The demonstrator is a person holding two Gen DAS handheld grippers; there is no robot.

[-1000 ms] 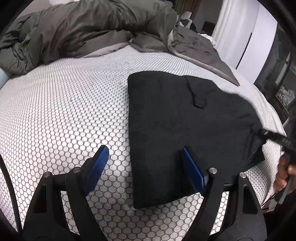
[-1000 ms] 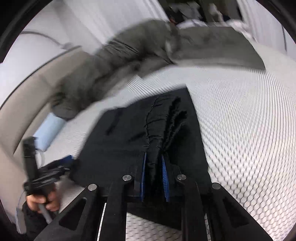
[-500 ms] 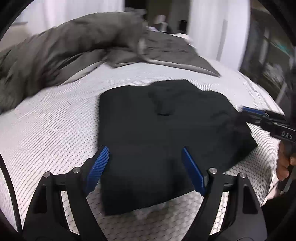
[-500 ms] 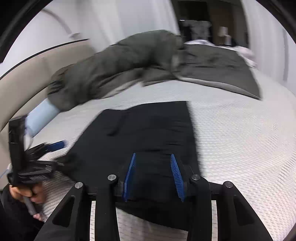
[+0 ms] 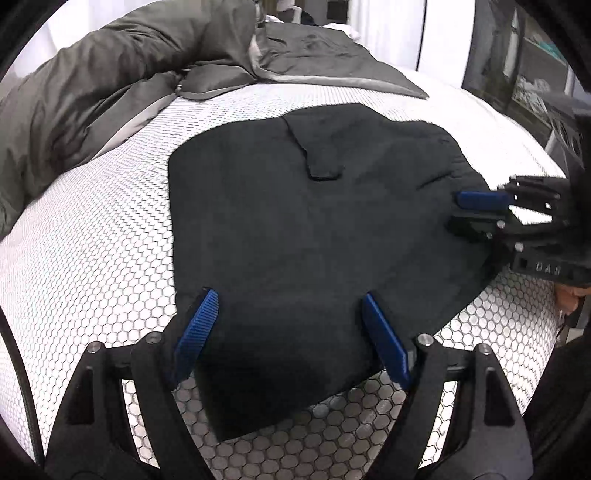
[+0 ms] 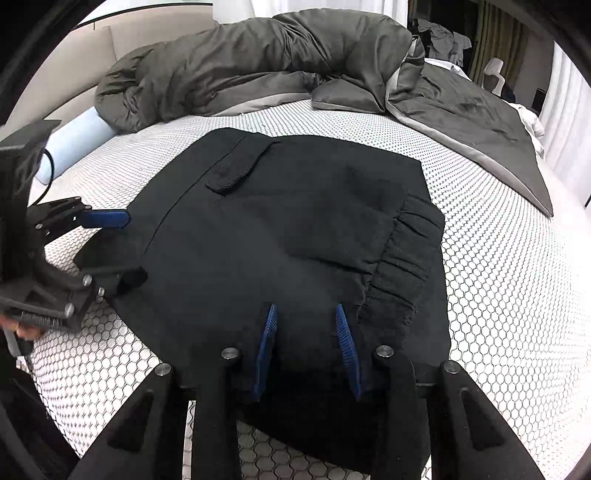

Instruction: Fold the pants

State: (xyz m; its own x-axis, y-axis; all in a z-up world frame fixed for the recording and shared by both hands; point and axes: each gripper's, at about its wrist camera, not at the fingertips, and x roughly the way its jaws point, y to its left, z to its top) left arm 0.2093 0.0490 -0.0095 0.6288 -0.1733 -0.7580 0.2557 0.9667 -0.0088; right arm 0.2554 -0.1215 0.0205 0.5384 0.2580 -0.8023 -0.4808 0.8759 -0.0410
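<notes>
The black pants (image 5: 303, 229) lie folded into a flat stack on the white honeycomb mattress (image 5: 92, 240); a pocket flap (image 6: 240, 162) faces up and the gathered waistband (image 6: 402, 258) shows at the right. My left gripper (image 5: 288, 306) is open and empty, its blue pads straddling the near edge of the stack. My right gripper (image 6: 304, 314) is open and empty over the near edge by the waistband. Each gripper shows in the other's view: the right one (image 5: 480, 214) at the stack's right edge, the left one (image 6: 99, 243) at its left edge.
A rumpled grey duvet (image 6: 258, 70) lies along the far side of the mattress. A pale blue bolster (image 6: 74, 144) sits at the far left by the beige headboard (image 6: 147, 33). White curtains (image 5: 388, 29) and dark furniture (image 5: 524, 66) stand beyond the bed.
My right gripper has let go of the bunched waistband and opened; the pants now lie flat. My left gripper has moved right, over the stack's near edge, still open.
</notes>
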